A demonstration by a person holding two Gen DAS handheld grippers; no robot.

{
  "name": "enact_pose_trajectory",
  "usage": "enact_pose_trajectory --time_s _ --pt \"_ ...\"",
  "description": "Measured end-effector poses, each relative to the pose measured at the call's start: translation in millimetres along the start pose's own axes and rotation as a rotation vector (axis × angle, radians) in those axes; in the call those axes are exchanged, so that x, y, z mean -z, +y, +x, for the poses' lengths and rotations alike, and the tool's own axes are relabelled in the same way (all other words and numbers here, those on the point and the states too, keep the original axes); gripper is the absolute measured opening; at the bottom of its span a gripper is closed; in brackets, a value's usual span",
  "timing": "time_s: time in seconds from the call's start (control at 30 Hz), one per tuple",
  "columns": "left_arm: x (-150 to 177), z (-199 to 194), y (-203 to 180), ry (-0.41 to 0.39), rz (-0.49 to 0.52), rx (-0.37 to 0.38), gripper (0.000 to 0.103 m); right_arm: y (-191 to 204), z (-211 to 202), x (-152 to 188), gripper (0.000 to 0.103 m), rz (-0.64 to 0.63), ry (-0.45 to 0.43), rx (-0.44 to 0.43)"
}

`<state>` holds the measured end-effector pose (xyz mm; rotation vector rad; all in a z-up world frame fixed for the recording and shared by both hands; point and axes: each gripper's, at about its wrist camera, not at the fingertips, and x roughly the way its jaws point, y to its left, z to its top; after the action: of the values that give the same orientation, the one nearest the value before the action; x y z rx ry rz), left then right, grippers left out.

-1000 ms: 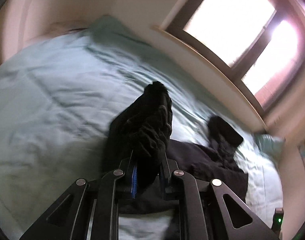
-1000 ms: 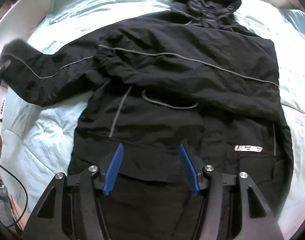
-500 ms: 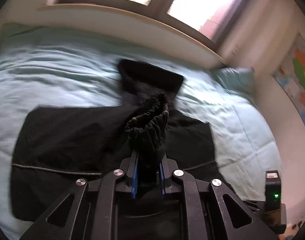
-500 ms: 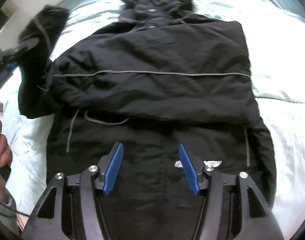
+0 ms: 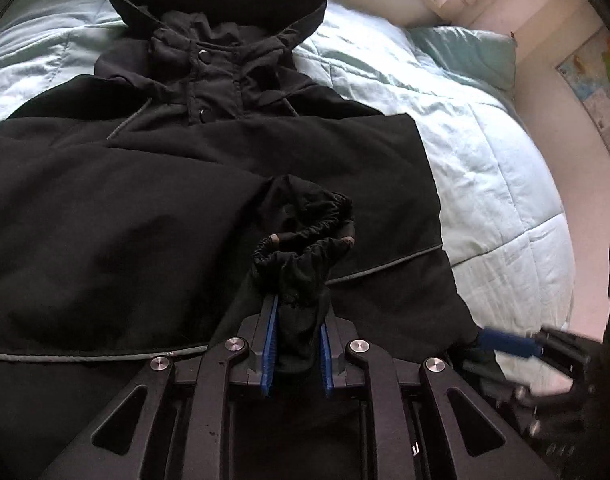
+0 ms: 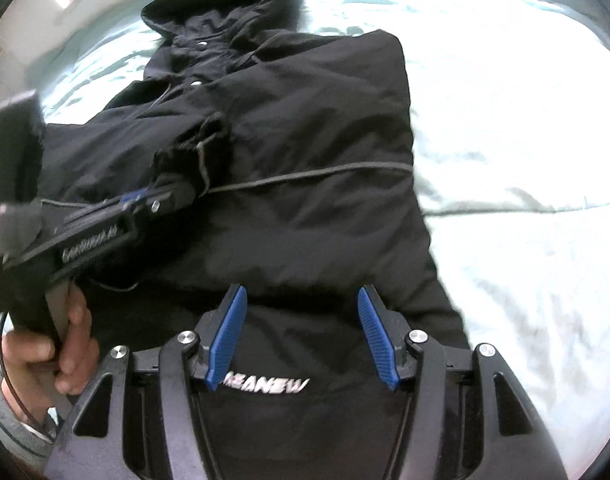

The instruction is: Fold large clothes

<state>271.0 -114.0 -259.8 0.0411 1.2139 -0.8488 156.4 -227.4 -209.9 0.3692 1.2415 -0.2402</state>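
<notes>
Item: black hooded padded jacket (image 5: 185, 208); my left gripper (image 5: 296, 320), opening, holds its elastic cuff (image 5: 305, 256); I'd lay it flat across the chest. Right gripper (image 6: 303, 340) half-wide, empty.

jacket (image 5: 145, 208) – black, grey piping | quilt (image 5: 485, 168) – pale aqua | tool pads (image 6: 229, 336) – blue

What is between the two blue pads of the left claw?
The jacket's black sleeve cuff sits between them while the left claw starts opening; the left wrist view shows it.

One jacket (image 5: 153, 208), one pillow (image 5: 469, 52), two hand-held grippers.
</notes>
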Motion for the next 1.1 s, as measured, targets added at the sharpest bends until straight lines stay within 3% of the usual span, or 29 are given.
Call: enact_pose_trajectory --time_s 0.13,0.27,0.47,0.57,0.7,0.77,0.9,0.97,1.1 --pt "-0.9 -10.0 -5.7 0.08 0.039 -0.013 0.02 0.0 -0.6 -17.1 0.06 0.015 -0.016 -0.046" --pt "11.4 -36.3 -6.0 0.136 0.084 0.117 0.023 11.8 -6.8 -33.1 0.06 0.021 -0.05 -0.1" --pt "31.2 -55.2 19.7 0.161 -0.02 0.157 0.029 36.1 3.2 -40.8 0.06 0.01 -0.034 -0.141" --pt "32.3 -66.1 24.2 0.101 -0.069 0.224 0.03 37.8 -2.8 -36.7 0.06 0.018 -0.046 -0.138" --pt "8.5 -64.9 7.5 0.037 -0.034 0.236 0.03 23.3 -16.6 -29.0 0.06 0.064 -0.066 -0.105" --pt "-4.6 -60.6 -1.1 0.04 -0.021 0.253 0.03 14.0 -22.7 -25.5 0.06 0.09 -0.059 -0.096" --pt "-8.6 -61.0 -8.8 0.066 -0.026 0.366 0.032 8.5 -29.5 -21.2 0.061 0.081 -0.053 -0.09" --pt "-4.5 -64.0 -9.4 0.082 -0.02 0.325 0.032 8.8 -32.8 -20.9 0.061 0.072 -0.066 -0.068" --pt "3.5 -82.6 3.0 0.056 -0.011 0.226 0.032 12.8 -23.5 -24.5 0.061 0.086 -0.049 -0.135"
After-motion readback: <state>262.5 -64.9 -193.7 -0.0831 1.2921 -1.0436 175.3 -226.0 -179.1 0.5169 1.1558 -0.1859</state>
